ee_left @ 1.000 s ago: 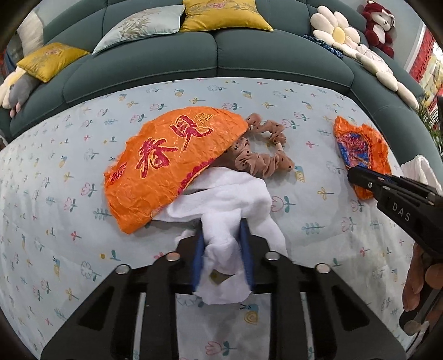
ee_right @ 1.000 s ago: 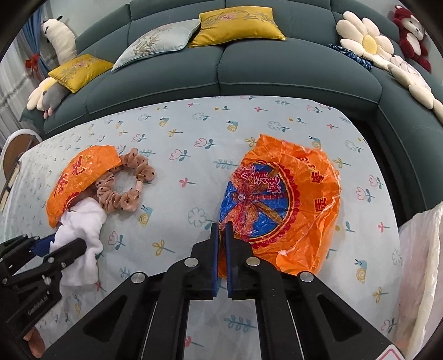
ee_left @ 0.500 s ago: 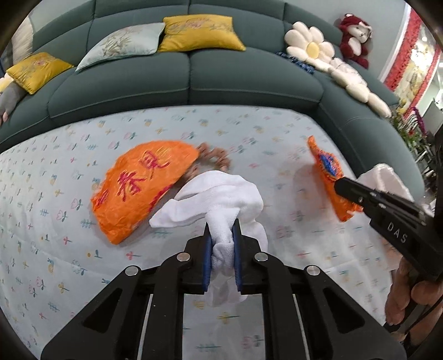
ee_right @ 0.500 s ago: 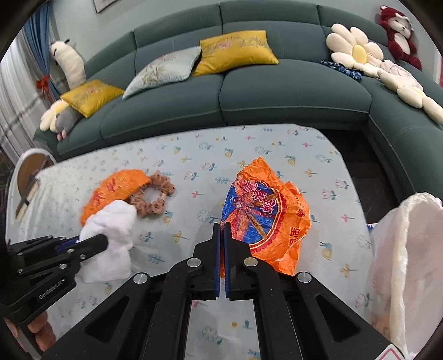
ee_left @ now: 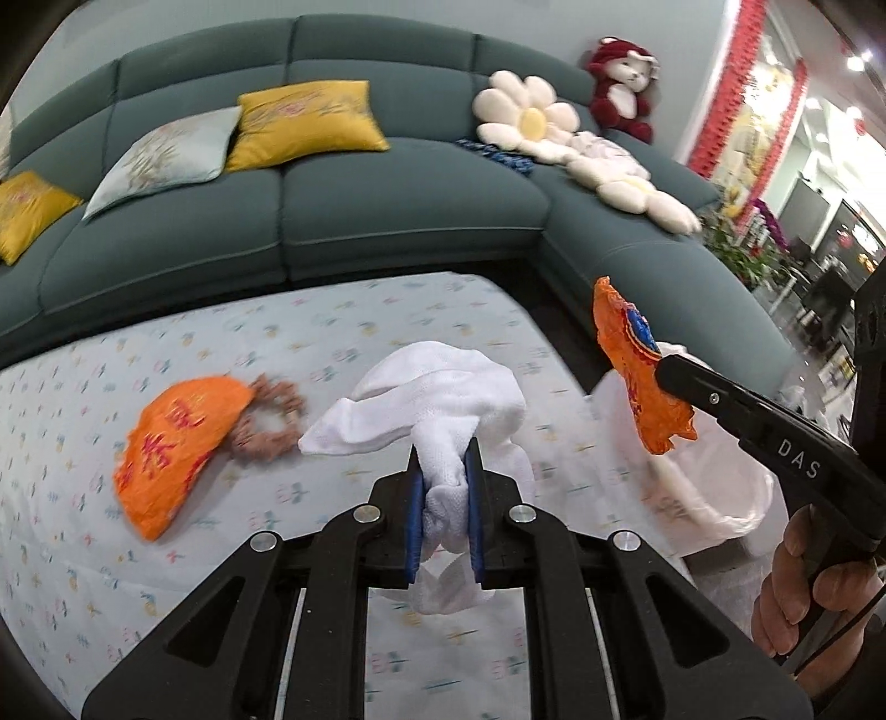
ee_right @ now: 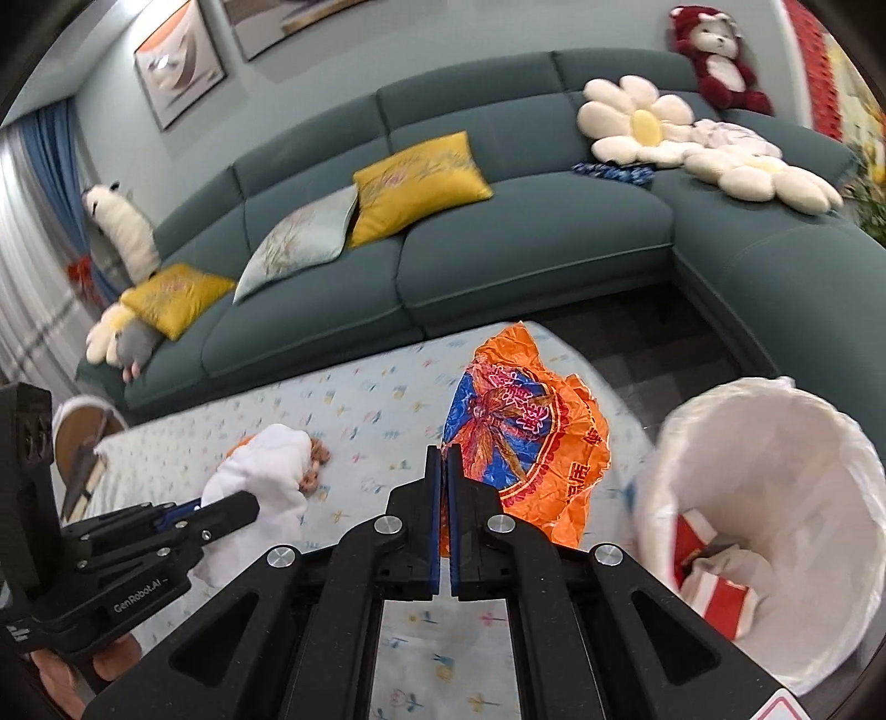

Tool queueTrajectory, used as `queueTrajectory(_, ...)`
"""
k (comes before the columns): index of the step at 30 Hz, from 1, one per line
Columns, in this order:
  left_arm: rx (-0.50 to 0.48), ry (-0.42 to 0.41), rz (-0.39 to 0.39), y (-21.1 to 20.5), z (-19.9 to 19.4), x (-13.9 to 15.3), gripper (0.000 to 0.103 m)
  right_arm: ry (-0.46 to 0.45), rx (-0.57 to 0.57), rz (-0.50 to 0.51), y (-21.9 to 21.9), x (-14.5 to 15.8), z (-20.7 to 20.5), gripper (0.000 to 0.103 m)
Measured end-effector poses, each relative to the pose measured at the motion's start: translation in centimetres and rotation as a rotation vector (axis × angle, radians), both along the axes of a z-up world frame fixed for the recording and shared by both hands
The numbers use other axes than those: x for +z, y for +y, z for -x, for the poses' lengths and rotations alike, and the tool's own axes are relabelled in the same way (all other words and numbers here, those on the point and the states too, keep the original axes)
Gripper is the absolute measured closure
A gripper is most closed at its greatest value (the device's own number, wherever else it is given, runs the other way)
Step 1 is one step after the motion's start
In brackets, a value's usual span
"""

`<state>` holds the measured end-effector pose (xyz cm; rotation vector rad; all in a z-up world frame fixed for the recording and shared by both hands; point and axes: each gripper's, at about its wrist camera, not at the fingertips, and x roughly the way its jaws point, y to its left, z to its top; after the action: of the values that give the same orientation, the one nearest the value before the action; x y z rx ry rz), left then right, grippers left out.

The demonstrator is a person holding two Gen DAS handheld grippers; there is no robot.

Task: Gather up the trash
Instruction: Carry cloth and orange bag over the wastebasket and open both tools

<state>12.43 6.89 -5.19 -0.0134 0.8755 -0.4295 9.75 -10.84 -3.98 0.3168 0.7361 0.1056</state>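
teal corner sofa (ee_right: 498, 243) | yellow cushions (ee_right: 421, 177) | framed pictures (ee_right: 180, 61) | blue curtain (ee_right: 83, 166)

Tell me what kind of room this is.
Most likely a home living room: a teal sectional sofa with yellow cushions, plush toys such as a red teddy bear, framed pictures on the wall, and a low table under a floral cloth.

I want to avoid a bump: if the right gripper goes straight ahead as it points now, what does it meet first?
Probably the flowered table cover, beyond the orange wrapper that the right gripper holds. The white bin sits off to its right. Depth is unclear.
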Motion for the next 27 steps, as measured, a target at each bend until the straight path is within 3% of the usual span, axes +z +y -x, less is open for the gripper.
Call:
queueTrajectory(8,-0.127,-0.033,0.006,-6.1,1.0,1.3,0.09,-0.023,-0.105,-0.036,-4.9,0.8,3.1,0.101)
queueTrajectory(16,-0.251,-0.054,0.0,-12.5,2.3,1.5,0.09,-0.028,-0.214,0.001,-9.4,0.7,6.1,0.101)
queueTrajectory(27,-0.318,-0.059,-0.02,-17.8,3.3,0.8,0.09,-0.008,-0.287,-0.005,-13.7,-0.3,8.3,0.101)
